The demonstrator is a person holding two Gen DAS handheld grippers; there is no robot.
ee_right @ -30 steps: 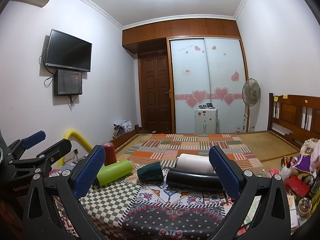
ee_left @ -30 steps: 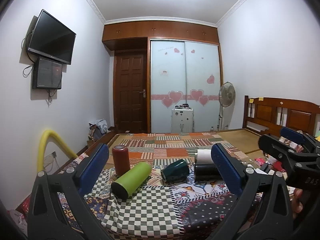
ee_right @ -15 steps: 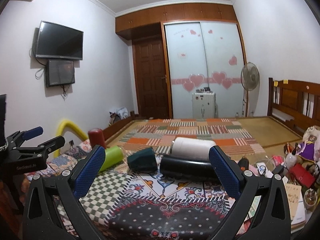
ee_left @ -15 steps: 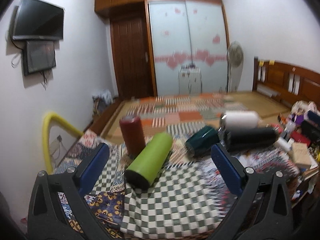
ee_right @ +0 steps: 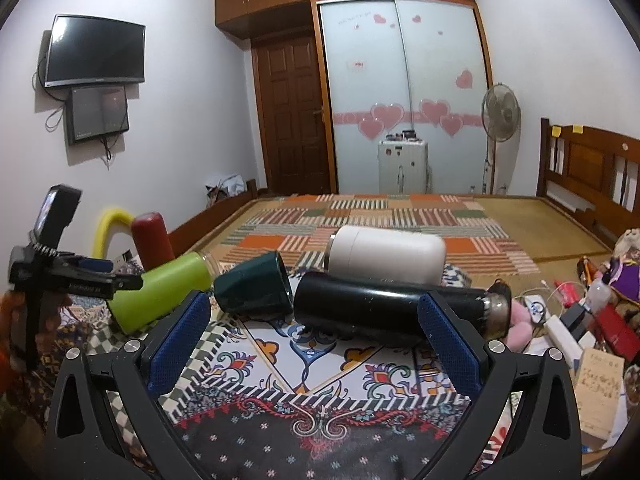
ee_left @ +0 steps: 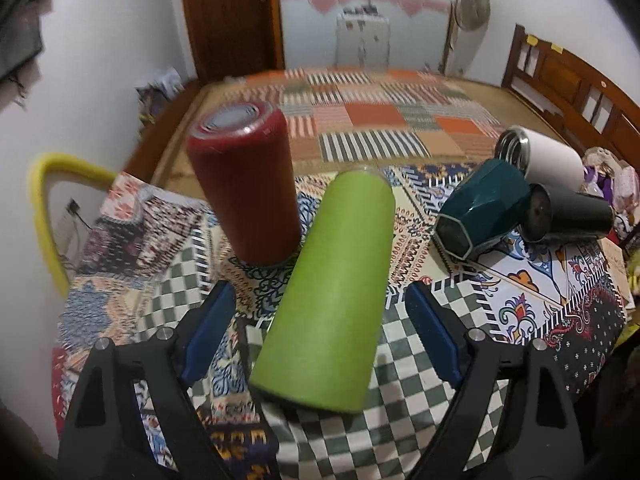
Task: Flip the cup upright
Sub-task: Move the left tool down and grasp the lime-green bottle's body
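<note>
Patterned tablecloth under red, green, teal, black, white cups.

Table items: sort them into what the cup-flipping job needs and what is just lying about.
Job:
green cup, lying on its side
left hand-held gripper, open, straddling it
teal cup, black cup, white cup, all on their sides

Lying about:
red cup, standing
clutter at the table's right
fan

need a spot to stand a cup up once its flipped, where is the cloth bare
Bare cloth lies in front of the black bottle, between the right gripper fingers, and on the checkered patch right of the green bottle. It is crowded where the dark green cup, white bottle and black bottle bunch together, and around the red bottle.
</note>
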